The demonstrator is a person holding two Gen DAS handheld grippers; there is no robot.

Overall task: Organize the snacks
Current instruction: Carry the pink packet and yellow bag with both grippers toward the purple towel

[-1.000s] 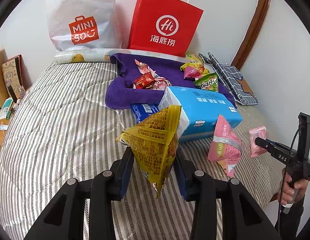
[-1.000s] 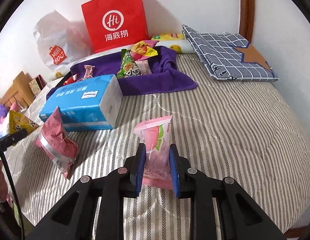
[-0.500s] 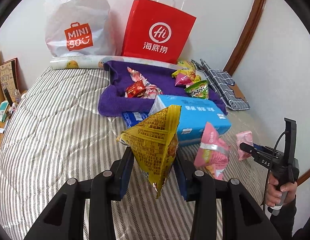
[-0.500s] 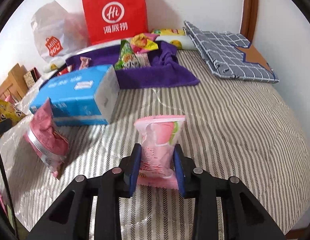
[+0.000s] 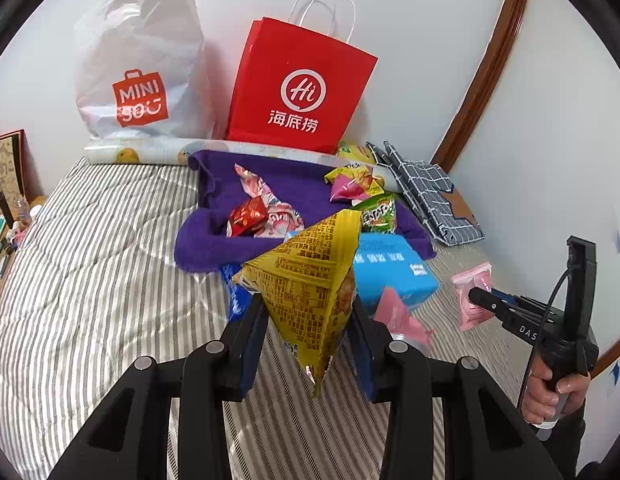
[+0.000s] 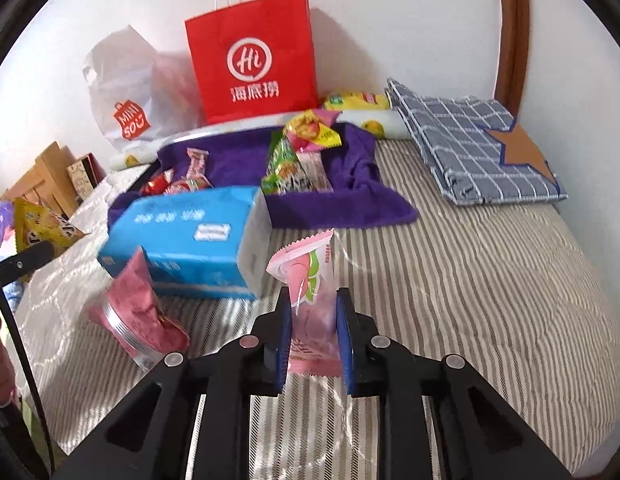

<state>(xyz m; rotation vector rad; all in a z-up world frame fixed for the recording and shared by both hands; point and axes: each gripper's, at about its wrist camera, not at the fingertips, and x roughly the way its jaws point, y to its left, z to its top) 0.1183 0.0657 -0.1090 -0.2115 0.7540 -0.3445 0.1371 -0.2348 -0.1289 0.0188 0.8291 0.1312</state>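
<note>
Left gripper (image 5: 306,312): its fingers are closed on the lower half of the yellow snack packet (image 5: 310,276). The bag stands point-down at lower centre of the left wrist view, clear of the bed, probably so it can be carried.
Right gripper (image 6: 313,332): its blue pads pinch the pink peach packet (image 6: 310,300) across its middle, at lower centre of the right wrist view. The packet stands upright with its crimped top free.
Person's hand (image 5: 549,392): wraps the right gripper's handle at the right edge of the left wrist view.
Pink pouch (image 6: 138,316): lies loose on the striped bedcover (image 6: 489,280), lower left, just in front of the blue tissue pack (image 6: 182,236). Seemingly not yet sorted.
Purple towel (image 6: 341,204): spread behind the tissue pack. Several packets already lie on it, so it looks like the collecting spot.
Red paper bag (image 6: 254,56): stands against the wall, top centre.
Change: both cameras sit higher over the bed than a second ago. The peach packet has twisted edge-on in the pads.
</note>
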